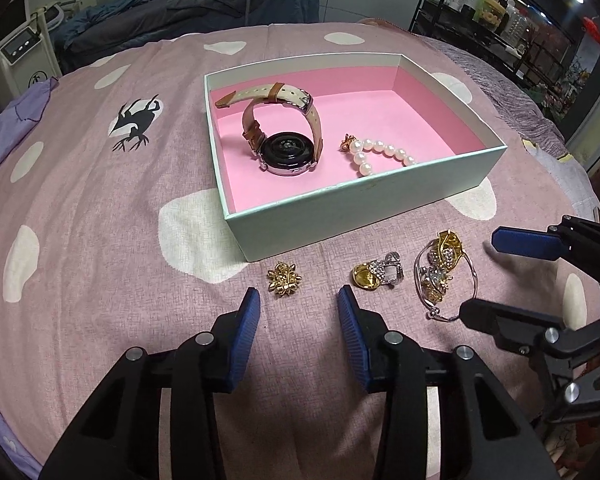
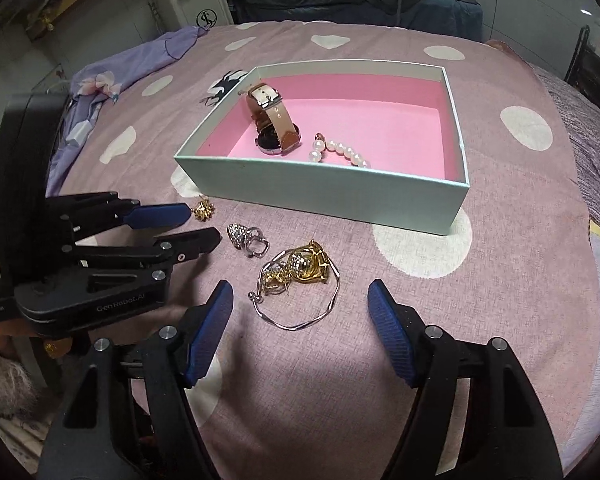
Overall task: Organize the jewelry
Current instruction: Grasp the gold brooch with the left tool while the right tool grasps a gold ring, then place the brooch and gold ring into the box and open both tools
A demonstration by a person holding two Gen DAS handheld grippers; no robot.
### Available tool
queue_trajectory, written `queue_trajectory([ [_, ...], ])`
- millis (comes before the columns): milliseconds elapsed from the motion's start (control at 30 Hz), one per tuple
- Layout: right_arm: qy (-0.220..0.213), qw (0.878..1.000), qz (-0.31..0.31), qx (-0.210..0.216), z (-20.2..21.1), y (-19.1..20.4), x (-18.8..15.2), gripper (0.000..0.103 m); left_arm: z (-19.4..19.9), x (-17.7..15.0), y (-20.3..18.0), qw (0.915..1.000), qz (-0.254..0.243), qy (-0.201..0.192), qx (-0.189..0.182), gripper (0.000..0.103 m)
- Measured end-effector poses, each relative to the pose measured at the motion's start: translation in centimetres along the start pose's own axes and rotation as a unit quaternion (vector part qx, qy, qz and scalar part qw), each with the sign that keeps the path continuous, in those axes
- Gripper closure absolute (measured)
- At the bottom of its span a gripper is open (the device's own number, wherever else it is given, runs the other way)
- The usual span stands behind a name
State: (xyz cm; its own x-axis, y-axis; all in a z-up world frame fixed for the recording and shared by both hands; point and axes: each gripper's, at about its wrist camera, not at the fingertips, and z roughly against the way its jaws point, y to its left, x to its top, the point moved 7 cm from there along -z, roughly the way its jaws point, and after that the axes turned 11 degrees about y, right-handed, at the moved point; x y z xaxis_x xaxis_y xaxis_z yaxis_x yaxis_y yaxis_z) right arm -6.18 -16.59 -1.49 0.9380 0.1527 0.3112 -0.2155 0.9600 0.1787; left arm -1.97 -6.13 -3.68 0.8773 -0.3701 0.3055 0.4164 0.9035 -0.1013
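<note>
Left gripper (image 1: 299, 300) jaws spread wide, empty, hovering just short of the gold flower brooch (image 1: 283, 279); right gripper (image 2: 300, 300) also wide, empty, over the tangled pile. Brooch lies on the bedspread (image 1: 100, 184) just in front of the mint box (image 1: 364, 216). Judged light, rigid, spiky, slippery metal: pinch across its body. Silver bangle (image 2: 300, 304) thin, springy, likely snagged with gold pieces. Rhinestone ring (image 2: 248, 238) between brooch and pile. Watch (image 1: 286, 152) and pearl bracelet (image 1: 380, 152) inside box.
</note>
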Motion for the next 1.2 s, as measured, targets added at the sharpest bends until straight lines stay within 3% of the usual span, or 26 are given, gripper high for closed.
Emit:
queue_trajectory([
  [300,0.009,1.000,-0.001,-0.001,-1.4,-0.2,1.9,0.060,-0.5,0.6,-0.3,1.0000,-0.003,0.000,-0.003,0.070],
  [367,0.015,1.000,0.003,-0.002,-2.1,0.0,2.1,0.070,-0.5,0.7,-0.2,1.0000,0.001,-0.001,-0.004,0.074],
  [567,0.013,1.000,0.000,0.001,-2.0,-0.1,2.0,0.079,-0.4,0.7,0.2,0.9999,0.009,-0.002,-0.006,0.086],
  [900,0.001,1.000,-0.014,0.018,-0.1,-0.4,1.3,0.079,0.5,0.5,0.4,0.9997,0.017,-0.010,-0.016,0.086],
  [1200,-0.022,0.999,-0.013,0.024,2.8,-0.3,1.8,0.079,4.6,0.9,-0.2,0.9983,0.012,-0.048,-0.032,0.086],
])
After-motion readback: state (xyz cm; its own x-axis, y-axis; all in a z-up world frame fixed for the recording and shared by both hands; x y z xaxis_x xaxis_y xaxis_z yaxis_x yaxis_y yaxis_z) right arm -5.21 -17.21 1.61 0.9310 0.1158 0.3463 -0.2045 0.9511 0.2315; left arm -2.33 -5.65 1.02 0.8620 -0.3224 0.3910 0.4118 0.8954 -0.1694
